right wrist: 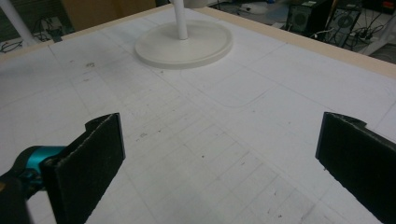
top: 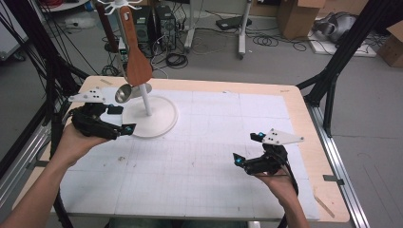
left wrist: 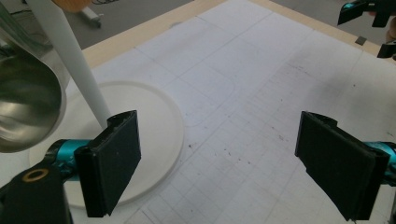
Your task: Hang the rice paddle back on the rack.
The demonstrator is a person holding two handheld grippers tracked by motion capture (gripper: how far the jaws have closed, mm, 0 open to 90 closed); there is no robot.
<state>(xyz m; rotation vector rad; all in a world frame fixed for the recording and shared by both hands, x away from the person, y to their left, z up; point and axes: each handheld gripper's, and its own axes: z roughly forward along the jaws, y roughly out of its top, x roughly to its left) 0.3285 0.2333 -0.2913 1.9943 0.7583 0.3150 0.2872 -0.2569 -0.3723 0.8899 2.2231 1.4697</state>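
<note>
Item: utensil rack point(top: 148, 110), white, round base with upright post, standing at the far left of the tabletop point(top: 228, 142).

Hung on it: a wooden spatula point(top: 137, 57), blade down, long axis close to vertical; a steel ladle point(top: 127, 93), bowl low beside the post, its open mouth turned toward the left side. In the left gripper view the ladle bowl point(left wrist: 25, 112) sits up and to the left of the fingers point(left wrist: 114, 161), close in, with the post point(left wrist: 74, 70) between bowl and open table.

Left gripper point(top: 107, 124): fingers spread wide, nothing between them; held just beside the rack's base, below and slightly left of the ladle bowl. Nearer hand by far.

Right gripper point(top: 247, 149): fingers likewise spread and empty; hovers over bare tabletop, well apart from the rack, which lies far ahead in its own view point(right wrist: 184, 44).

Governing relation: both utensils hang above and a little beyond the left gripper, handles running upward to the hooks. Judged: a grasp from the left would need to rise and close across a near-vertical handle, or across the ladle's bowl end.
</note>
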